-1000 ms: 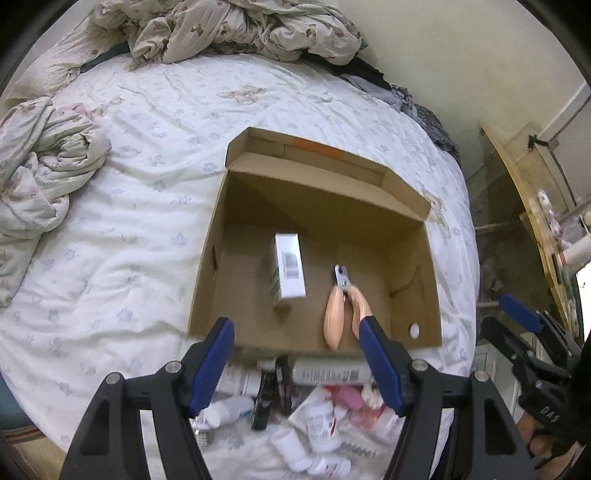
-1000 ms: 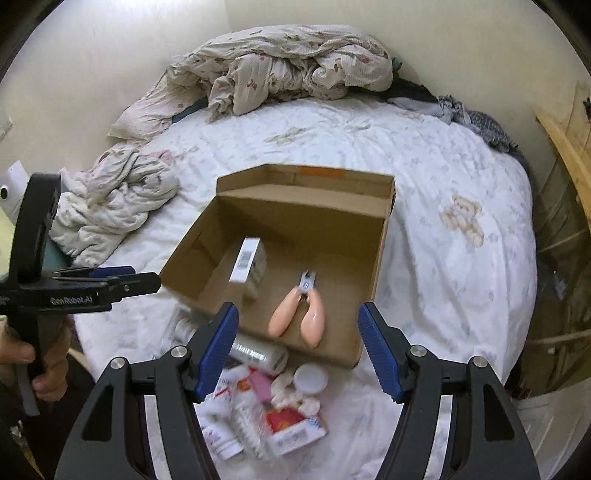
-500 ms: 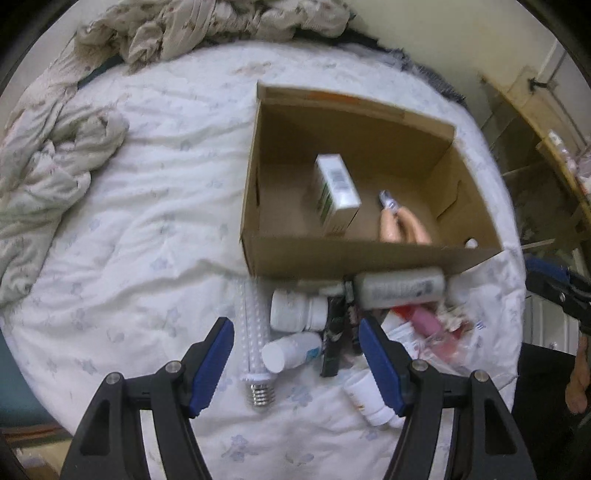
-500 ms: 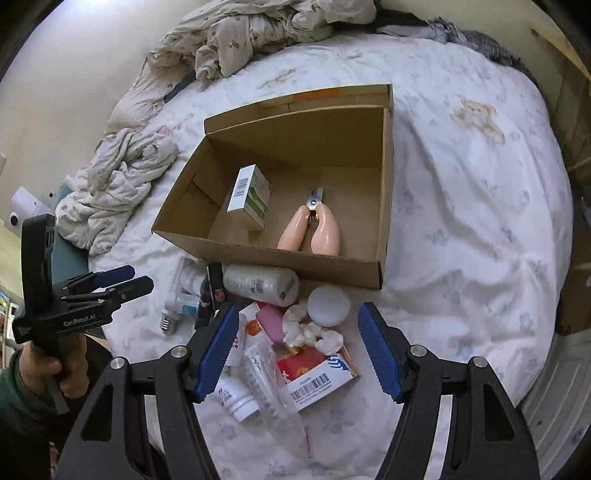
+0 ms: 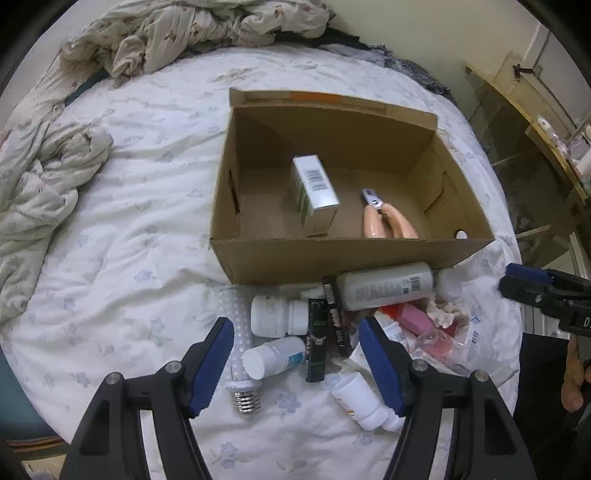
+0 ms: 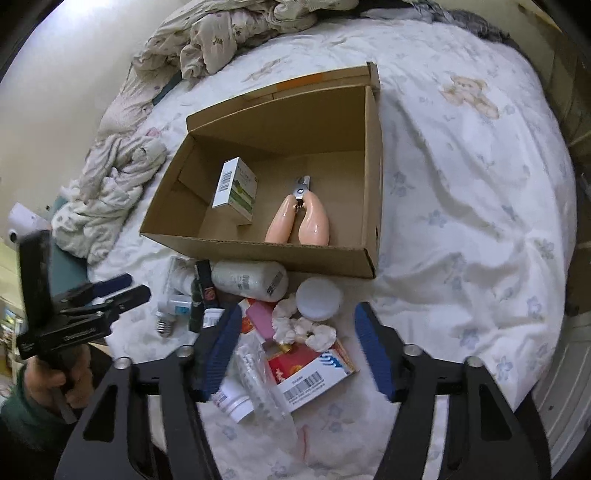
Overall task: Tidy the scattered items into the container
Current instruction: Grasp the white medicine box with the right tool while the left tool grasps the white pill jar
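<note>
An open cardboard box (image 5: 332, 260) (image 6: 258, 254) sits on the bed, holding a white-green carton (image 5: 314, 192) and pink-handled clippers (image 5: 384, 221). Scattered items lie against its near wall. My left gripper (image 5: 295, 354) hangs open over two white pill bottles (image 5: 277, 317) and black tubes (image 5: 317, 339), beside an LED bulb (image 5: 238, 350). My right gripper (image 6: 297, 343) hovers over a white scrunchie (image 6: 306, 326) and a red-white box (image 6: 310, 369). Its jaws are closing, but the pads touch nothing. A large white bottle (image 6: 251, 278) and a round white jar (image 6: 319, 297) lie close to the box.
A crumpled quilt (image 5: 192, 29) lies at the head of the bed, and a bunched cloth (image 5: 40, 184) at its left. Wooden furniture (image 5: 535, 140) stands past the bed's right edge. A clear plastic bag (image 6: 258, 376) lies among the items. White floral bedding (image 6: 461, 221) stretches right of the box.
Both grippers have sunk and tipped down from over the box to just above the pile in front of it. The right jaws have narrowed a little.
</note>
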Action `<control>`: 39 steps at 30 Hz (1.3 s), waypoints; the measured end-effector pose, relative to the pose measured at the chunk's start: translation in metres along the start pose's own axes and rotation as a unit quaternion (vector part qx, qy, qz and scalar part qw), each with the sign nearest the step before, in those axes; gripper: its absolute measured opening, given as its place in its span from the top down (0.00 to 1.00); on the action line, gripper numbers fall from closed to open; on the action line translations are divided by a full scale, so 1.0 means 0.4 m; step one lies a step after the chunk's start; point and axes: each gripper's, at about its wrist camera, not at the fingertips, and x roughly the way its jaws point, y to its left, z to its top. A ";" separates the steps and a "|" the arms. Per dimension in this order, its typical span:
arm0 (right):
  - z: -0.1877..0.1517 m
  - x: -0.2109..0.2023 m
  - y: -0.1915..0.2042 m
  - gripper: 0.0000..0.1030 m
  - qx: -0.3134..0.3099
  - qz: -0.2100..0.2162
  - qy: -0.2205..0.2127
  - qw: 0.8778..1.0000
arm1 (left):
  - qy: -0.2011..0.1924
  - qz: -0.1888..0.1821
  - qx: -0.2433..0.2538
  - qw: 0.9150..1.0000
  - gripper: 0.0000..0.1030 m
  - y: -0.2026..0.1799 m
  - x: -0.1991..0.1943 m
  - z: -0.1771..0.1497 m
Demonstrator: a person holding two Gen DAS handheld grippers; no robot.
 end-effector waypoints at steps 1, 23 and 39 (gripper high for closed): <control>-0.002 0.002 -0.004 0.43 0.002 0.007 0.006 1.000 | 0.007 -0.002 -0.008 1.000 0.31 0.008 0.007 -0.001; -0.059 0.202 -0.112 0.44 0.135 -0.003 0.164 0.977 | 0.063 -0.098 -0.078 0.990 0.31 0.059 0.042 -0.009; -0.055 0.031 -0.150 0.68 0.113 -0.014 0.037 0.993 | 0.107 -0.118 0.015 0.987 0.35 -0.160 0.129 -0.025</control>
